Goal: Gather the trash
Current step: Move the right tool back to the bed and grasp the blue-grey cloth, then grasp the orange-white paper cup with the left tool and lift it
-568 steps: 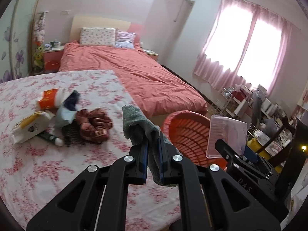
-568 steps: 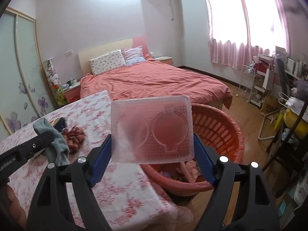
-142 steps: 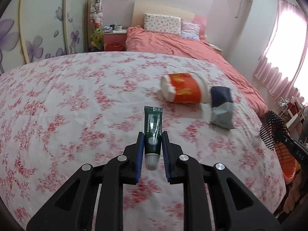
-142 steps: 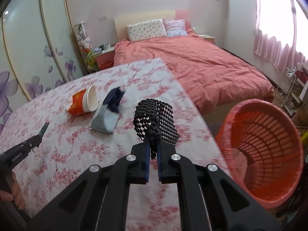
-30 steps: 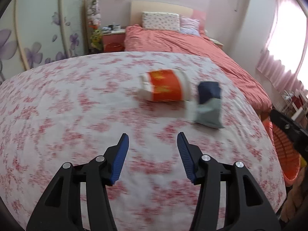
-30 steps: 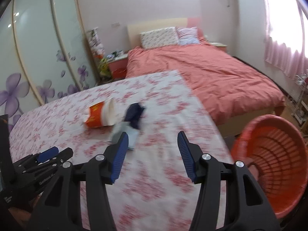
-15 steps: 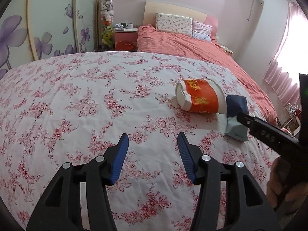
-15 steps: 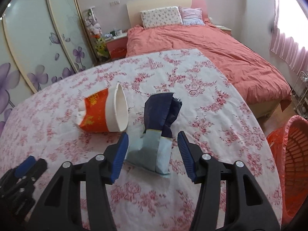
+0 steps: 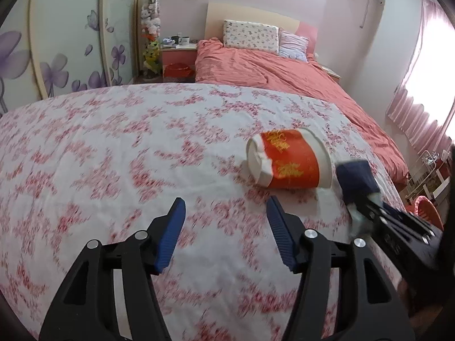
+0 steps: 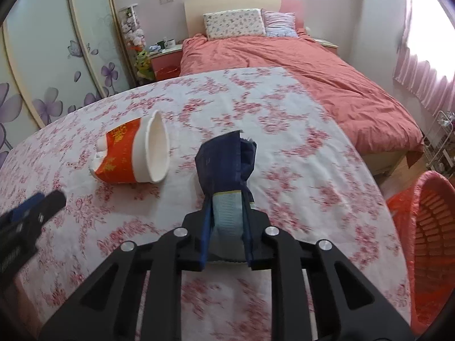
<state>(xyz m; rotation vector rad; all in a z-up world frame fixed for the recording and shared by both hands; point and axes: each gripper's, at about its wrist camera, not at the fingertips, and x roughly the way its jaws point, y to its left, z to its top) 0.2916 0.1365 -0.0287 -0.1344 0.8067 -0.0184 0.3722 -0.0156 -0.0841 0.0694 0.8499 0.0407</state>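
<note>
The right gripper (image 10: 226,218) has just been closing, and its blue pads now pinch a packet (image 10: 224,167). The left gripper (image 9: 224,227) points downward, its jaws just widened, with nothing between them.

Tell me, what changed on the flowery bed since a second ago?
The right gripper came down over the blue wrapper and its jaws have just been closing; they now pinch it. The left gripper moved across, its jaws just opening wider, holding nothing. The red paper cup still lies on its side, and the red basket stays put.
</note>
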